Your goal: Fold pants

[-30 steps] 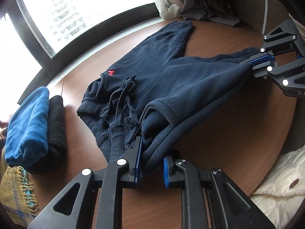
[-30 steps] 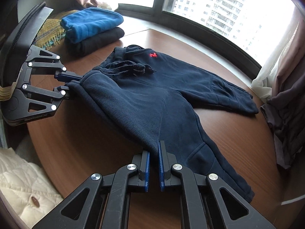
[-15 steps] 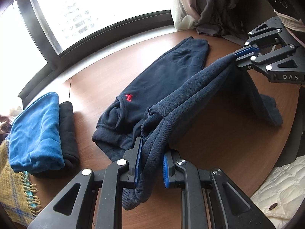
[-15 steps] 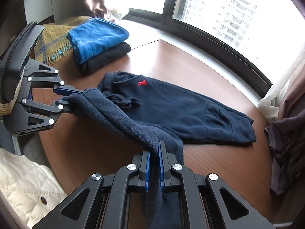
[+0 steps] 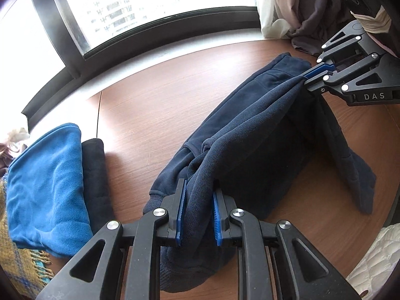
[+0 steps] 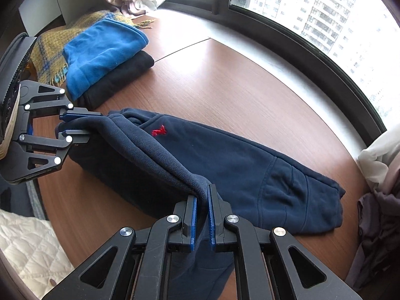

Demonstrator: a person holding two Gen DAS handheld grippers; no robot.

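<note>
since the earlier frame both grippers have lifted the near leg of the navy pants (image 6: 225, 160) higher and carried it toward the far leg, so the raised cloth now makes a ridge over the part that lies flat. the left gripper (image 5: 198, 208) is pinching a thick bundle at the waistband end, and the right gripper (image 6: 202, 216) is pinching the leg lower down, with cloth hanging below its blue pads (image 6: 193, 222). the pants look like heavy, soft fleece: it sags between the two holds and will not keep a shape alone, but i judge it is not slippery, so a hold on the thick waistband and on a seam edge is safest. the far leg lies flat on the round wooden table (image 6: 225, 80), its red logo (image 6: 158, 131) facing up. at the far left of the table a blue folded garment (image 6: 100, 50) sits on a black one (image 6: 120, 77), beside a yellow plaid blanket (image 6: 50, 47). a big window (image 6: 325, 5) runs behind, curtains (image 5: 287, 7) hang at the right, and a white quilt (image 6: 30, 247) is near the table edge.
</note>
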